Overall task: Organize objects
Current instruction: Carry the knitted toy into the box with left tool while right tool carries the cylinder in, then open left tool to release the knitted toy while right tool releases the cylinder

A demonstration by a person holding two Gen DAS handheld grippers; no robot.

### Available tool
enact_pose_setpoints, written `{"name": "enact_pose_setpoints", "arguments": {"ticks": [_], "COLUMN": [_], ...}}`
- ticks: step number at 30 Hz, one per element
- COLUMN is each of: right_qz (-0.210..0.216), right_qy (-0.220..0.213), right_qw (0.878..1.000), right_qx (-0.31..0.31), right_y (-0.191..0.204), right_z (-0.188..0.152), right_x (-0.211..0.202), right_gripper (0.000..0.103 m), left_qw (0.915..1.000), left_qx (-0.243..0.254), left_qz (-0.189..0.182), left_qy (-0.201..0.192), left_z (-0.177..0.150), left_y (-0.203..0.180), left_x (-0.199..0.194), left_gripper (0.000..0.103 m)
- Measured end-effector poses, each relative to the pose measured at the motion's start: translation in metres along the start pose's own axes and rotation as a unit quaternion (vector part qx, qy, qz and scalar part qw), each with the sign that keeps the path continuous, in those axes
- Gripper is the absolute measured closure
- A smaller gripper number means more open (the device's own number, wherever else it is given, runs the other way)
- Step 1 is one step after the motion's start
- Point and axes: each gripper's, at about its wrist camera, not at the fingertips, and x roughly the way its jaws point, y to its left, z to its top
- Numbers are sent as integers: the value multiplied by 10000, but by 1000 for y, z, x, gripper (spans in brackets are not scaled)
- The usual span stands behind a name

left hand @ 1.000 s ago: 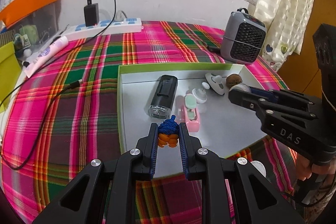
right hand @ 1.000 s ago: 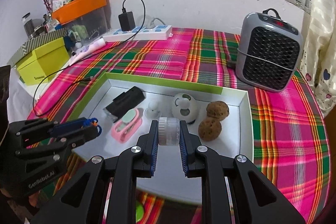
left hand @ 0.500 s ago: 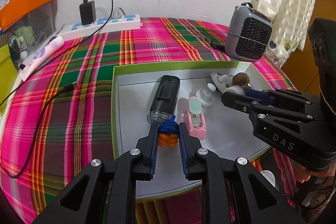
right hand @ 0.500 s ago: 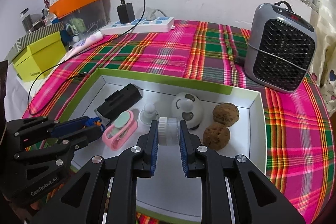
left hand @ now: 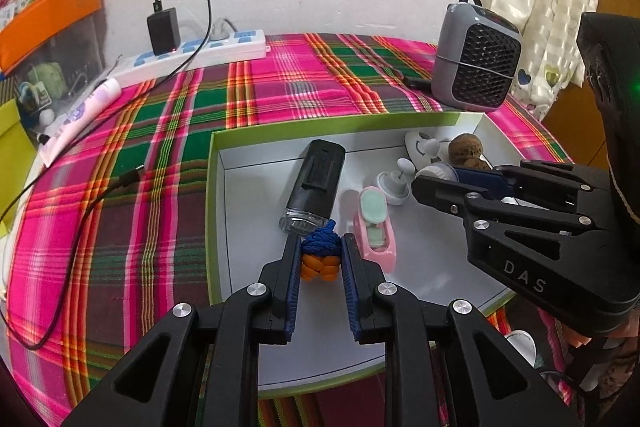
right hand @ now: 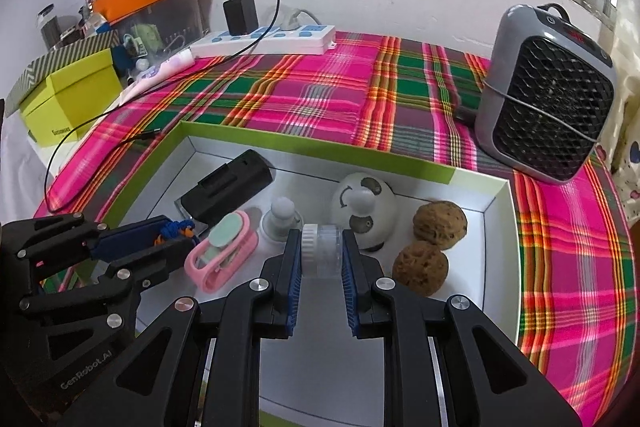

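Plaid cloth (left hand: 280,95) under a barred window; green-rimmed tray (left hand: 214,187) before me. My left gripper (left hand: 321,251) pinched a blue-orange knot toy (left hand: 321,255) above the tray floor — right gripper (right hand: 320,247) clamped a small clear jar (right hand: 322,251).

right gripper (left hand: 440,183) reads "das", left gripper (right hand: 176,239) "genrobot.ai".

Tray (right hand: 496,227) near half bare; objects crowd far half.
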Motion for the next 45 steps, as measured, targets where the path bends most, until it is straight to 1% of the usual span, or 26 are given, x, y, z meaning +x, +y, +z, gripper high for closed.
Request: {"name": "enact_pose_setpoints", "arguments": {"ticks": [25,30,34,38,39,41,45], "right_qz": [-152,-178,-200,-245,-275,-291,-274], "right_qy": [-16,-27,-65,-70,-91,-98,-82], "right_qw": [9998,9998,9997,9995,9994,9994,9995], "right_qx": [-126,-119,-146,-176,-180,-158,-143], "right_y": [5,4,5,6,6,5,4], "right_z": [0,0,0,1,1,1,-1], "right_x": [3,2,0,-1,-2,-2,-3], "right_gripper": [83,83,83,83,83,75,74], "left_qw": [10000,10000,10000,10000,10000,10000,10000], "left_qx": [35,42,-6,-15,-11,11,-12], "left_qz": [18,57,50,55,66,88,76], "left_qy": [-13,-2,-31,-21,-18,-16,-23], "left_z": [1,2,1,1,1,1,0], "left_y": [2,0,1,2,2,1,0], "left_x": [2,1,-1,-2,-2,-2,-2], "left_gripper": [84,82,74,73,73,72,72]}}
